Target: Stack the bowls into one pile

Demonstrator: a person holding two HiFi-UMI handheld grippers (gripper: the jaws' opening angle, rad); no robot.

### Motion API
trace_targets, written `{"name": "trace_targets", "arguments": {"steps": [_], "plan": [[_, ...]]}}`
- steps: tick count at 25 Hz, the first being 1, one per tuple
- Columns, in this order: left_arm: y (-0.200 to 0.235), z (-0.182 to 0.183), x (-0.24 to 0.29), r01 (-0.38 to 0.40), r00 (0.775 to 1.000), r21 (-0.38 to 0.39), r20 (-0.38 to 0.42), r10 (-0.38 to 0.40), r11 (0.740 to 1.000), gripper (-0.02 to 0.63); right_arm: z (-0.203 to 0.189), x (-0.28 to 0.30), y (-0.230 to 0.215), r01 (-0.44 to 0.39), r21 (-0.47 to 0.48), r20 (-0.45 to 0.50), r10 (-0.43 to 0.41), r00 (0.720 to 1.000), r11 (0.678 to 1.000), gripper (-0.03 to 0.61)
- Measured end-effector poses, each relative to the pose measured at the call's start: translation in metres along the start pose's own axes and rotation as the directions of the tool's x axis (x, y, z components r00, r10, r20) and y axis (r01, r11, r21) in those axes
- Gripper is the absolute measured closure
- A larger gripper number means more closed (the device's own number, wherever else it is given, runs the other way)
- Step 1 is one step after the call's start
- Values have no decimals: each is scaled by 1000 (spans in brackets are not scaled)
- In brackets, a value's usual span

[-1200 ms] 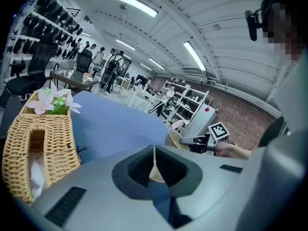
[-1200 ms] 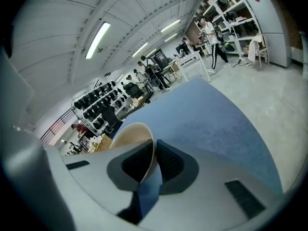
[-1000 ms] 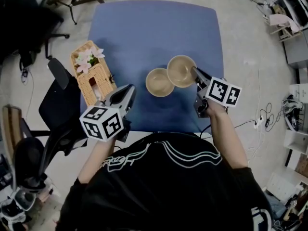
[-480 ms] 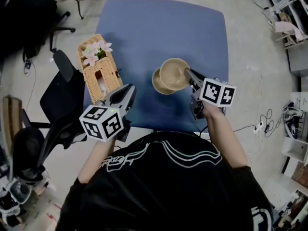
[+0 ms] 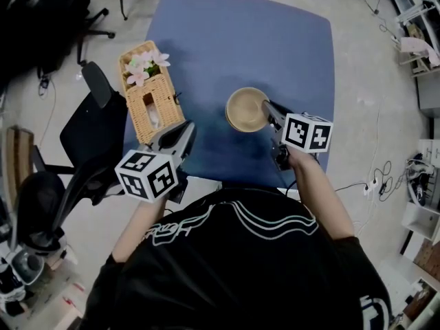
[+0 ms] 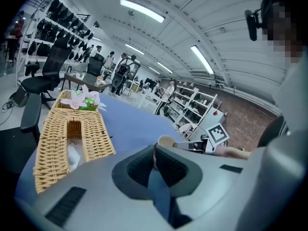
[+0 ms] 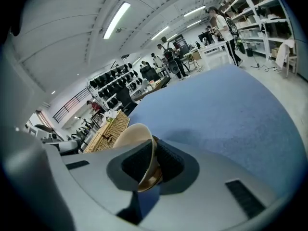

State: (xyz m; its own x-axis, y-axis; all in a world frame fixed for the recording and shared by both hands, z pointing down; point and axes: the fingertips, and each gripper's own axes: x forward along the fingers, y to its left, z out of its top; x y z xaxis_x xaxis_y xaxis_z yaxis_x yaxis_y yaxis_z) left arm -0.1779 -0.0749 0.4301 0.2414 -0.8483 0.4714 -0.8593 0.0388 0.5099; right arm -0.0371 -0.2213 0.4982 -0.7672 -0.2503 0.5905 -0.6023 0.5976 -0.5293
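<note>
In the head view, a wicker basket (image 5: 148,88) is seen at the left edge of the blue table (image 5: 227,40). Pink and white flowers (image 5: 146,66) are set in its far end, and a white tissue (image 5: 156,119) is seen in the slot of its lid. To the right of the basket, well apart from it, a tan bowl (image 5: 244,108) is held over the table by the right gripper (image 5: 267,107). The bowl's near-right rim is gripped, and nothing is seen inside it. The left gripper (image 5: 187,130) is held just beside the basket's near end, clear of the bowl.

In the left gripper view, the left gripper's (image 6: 154,160) jaws are seen brought together with nothing between them. The basket (image 6: 57,138) is shown to their left, with the flowers (image 6: 82,100) at its far end and the tissue (image 6: 73,155) in its slot. The bowl (image 6: 166,141) is seen beyond the jaws, on the side away from the basket.

In the right gripper view, the jaws of the right gripper (image 7: 153,165) are closed to a narrow gap on the wall of the bowl (image 7: 132,136), which is tilted. A darker tan curve is seen just below it. Whether that is a second bowl cannot be told. The basket (image 7: 110,126) is seen behind the bowl.
</note>
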Motion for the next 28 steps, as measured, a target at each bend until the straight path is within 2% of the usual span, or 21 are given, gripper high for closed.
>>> {"name": "trace_targets", "arguments": {"steps": [4,8,10,12,17,22,28], "plan": [[-1,-3,-3,3,1000,-4,4,-3,1000,580,-8,4,1,10,-47,-28,-11,1000,999,526],[3,-7,-8,-4,1000,-5,-2,4,1000,580,-10,9,9,-18,-87,-26,16,1000,996,522],[4,-9,-11,-5,1000,-7,-3,5,1000,580,-10,9,12,-24,-117,-25,22,999,993,483],[5,-10,-14,-6,1000,-7,-2,6,1000,580,-10,9,16,-20,-153,-16,18,1000,988,418],[3,-11,-23,0,1000,0,7,0,1000,580,-9,-1,26,-7,-234,14,11,1000,972,342],[-10,-10,-34,25,999,28,22,-25,999,580,-4,-28,42,10,-317,70,13,997,949,322],[-38,-4,-57,83,995,94,53,-89,992,580,2,-79,91,-49,-376,147,112,983,925,324]]}}
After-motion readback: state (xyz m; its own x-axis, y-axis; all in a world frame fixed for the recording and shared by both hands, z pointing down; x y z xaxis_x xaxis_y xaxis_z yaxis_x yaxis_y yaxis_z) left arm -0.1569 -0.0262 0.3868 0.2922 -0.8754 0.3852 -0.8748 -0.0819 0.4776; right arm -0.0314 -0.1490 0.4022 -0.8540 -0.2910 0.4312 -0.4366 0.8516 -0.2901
